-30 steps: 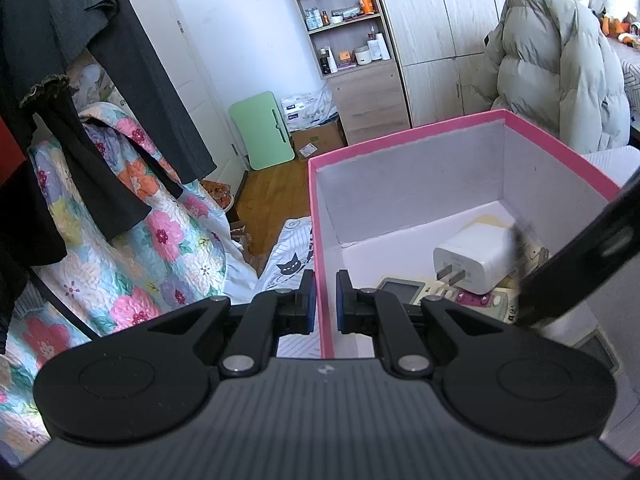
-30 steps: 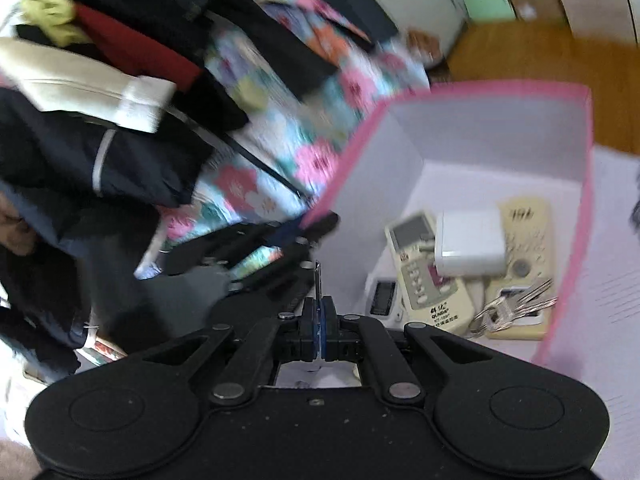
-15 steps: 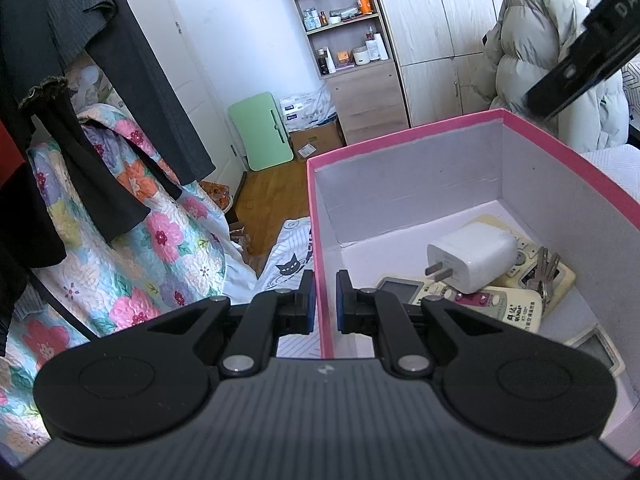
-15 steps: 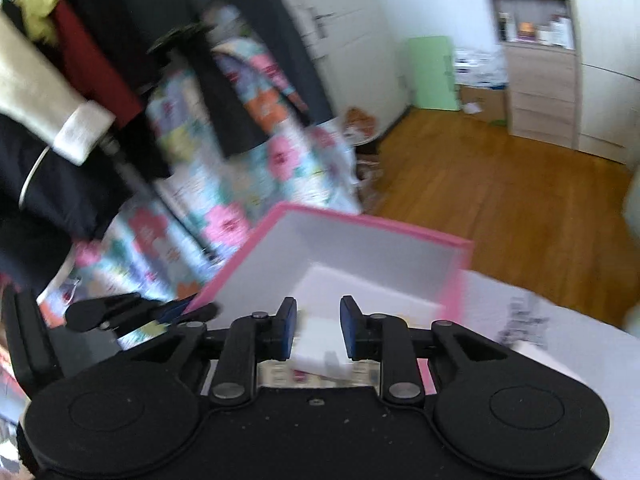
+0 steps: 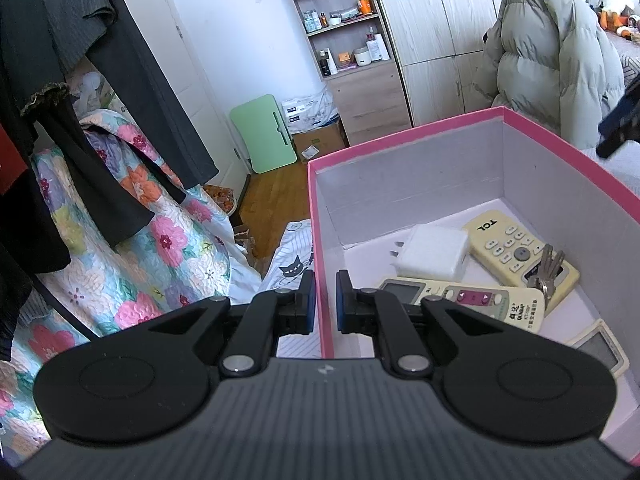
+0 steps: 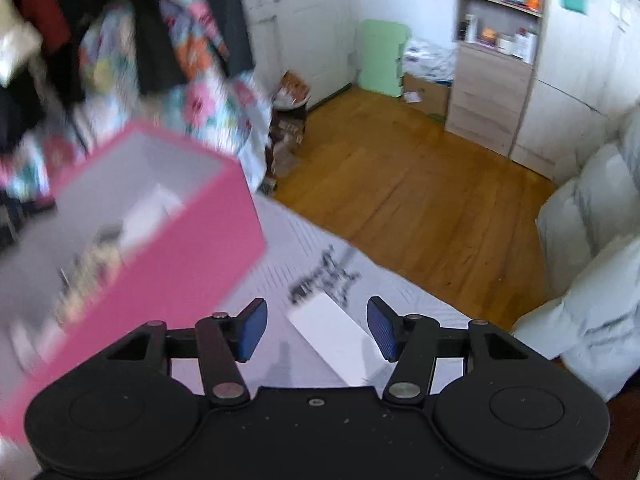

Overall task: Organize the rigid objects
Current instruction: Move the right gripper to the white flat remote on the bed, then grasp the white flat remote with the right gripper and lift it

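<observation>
A pink box (image 5: 400,140) with a grey inside holds a white charger (image 5: 434,254), a cream TCL remote (image 5: 516,248), a second remote (image 5: 480,304), keys (image 5: 550,270) and a small white device (image 5: 600,350). My left gripper (image 5: 325,306) is shut on the box's left wall. My right gripper (image 6: 316,328) is open above the bed, to the right of the box (image 6: 180,256), with a flat white object (image 6: 336,338) lying between its fingers. One right finger shows in the left wrist view (image 5: 620,116).
Striped bedding with cat prints (image 6: 320,276) lies under the box. A floral quilt (image 5: 132,248) and hanging dark clothes (image 5: 100,92) are at the left. A puffy jacket (image 5: 556,68), shelves (image 5: 352,40) and wood floor (image 6: 420,184) lie beyond.
My right gripper let go of the keys in the box, lifted out, swung right and opened wide over the white object. My left gripper has kept its hold on the box wall.
</observation>
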`<state>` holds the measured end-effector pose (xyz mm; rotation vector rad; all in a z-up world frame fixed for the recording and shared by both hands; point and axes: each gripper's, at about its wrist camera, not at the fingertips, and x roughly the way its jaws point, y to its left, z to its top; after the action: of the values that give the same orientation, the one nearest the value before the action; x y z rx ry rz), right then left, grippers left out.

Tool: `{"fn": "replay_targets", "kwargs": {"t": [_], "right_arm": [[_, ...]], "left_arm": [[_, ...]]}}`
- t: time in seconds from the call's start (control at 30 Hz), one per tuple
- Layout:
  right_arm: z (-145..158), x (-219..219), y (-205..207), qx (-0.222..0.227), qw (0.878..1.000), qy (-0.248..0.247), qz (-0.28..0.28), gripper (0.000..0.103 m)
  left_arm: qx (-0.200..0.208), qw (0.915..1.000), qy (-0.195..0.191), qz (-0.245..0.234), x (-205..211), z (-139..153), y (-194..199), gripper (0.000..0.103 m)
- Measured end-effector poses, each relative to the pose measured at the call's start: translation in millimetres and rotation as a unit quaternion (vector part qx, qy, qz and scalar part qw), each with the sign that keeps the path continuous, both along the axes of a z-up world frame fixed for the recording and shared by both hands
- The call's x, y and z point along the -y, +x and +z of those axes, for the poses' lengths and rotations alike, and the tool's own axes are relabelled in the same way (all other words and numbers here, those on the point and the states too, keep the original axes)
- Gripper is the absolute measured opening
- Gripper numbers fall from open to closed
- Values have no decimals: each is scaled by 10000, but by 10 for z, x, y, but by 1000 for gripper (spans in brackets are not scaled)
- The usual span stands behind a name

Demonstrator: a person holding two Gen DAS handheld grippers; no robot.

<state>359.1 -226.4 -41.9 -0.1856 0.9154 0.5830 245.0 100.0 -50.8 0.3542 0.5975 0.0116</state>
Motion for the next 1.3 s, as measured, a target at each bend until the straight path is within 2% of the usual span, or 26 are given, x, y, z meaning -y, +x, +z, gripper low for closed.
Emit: {"fn": "replay_targets", "kwargs": {"t": [0.1,0.33,0.43,0.47,0.5,0.57,0.63,0.7,0.83,0.97,1.0,1.03,1.07,1.17,1.3], "right_arm": [[-177,22,78,2,9992,-232,321,61],[-348,52,282,-332,9972,-18,673,61],[-466,-51,300,-311,9955,-297,840,61],[-515,-99,300,-305,9949,-412,867,64],[-546,-125,306,-258,9952,-466,825,73],[-552,-133,343,-259,9973,-415,542,75],[-554,-172,345,-241,9982,-373,409,71],[-524,-219,306,-258,9981,-367,416,49],[-473,-352,167,-198,9976,-575,346,46],[-234,-322,46,212,9982,-440,-360,44],[-138,-314,13,349,9980,-363,-385,4],[-42,-312,-21,480,9975,-303,-409,6],[51,-304,-37,499,9976,-203,-445,3],[305,-296,-109,563,9971,121,-498,2],[336,-360,-159,438,9982,221,-348,4]], "left_arm": [[-10,10000,35,-7,7,1,4,8],[-21,10000,64,-6,12,-3,1,8],[-21,10000,57,-6,14,-4,0,8],[-21,10000,57,-7,14,-3,0,8],[-28,10000,56,-8,15,-2,0,8],[-21,10000,76,-3,13,-4,0,8],[-28,10000,69,-10,9,-17,0,8],[-33,10000,72,-15,13,-24,-3,8],[-31,10000,49,-12,14,-22,-1,8],[-13,10000,51,3,28,-27,-7,8],[3,10000,70,-1,37,-30,-12,8],[7,10000,88,-2,39,-29,-10,8],[10,9999,104,8,46,-32,-11,8],[13,9999,116,6,46,-28,-20,8],[14,9999,106,-2,42,-22,-15,8]]}}
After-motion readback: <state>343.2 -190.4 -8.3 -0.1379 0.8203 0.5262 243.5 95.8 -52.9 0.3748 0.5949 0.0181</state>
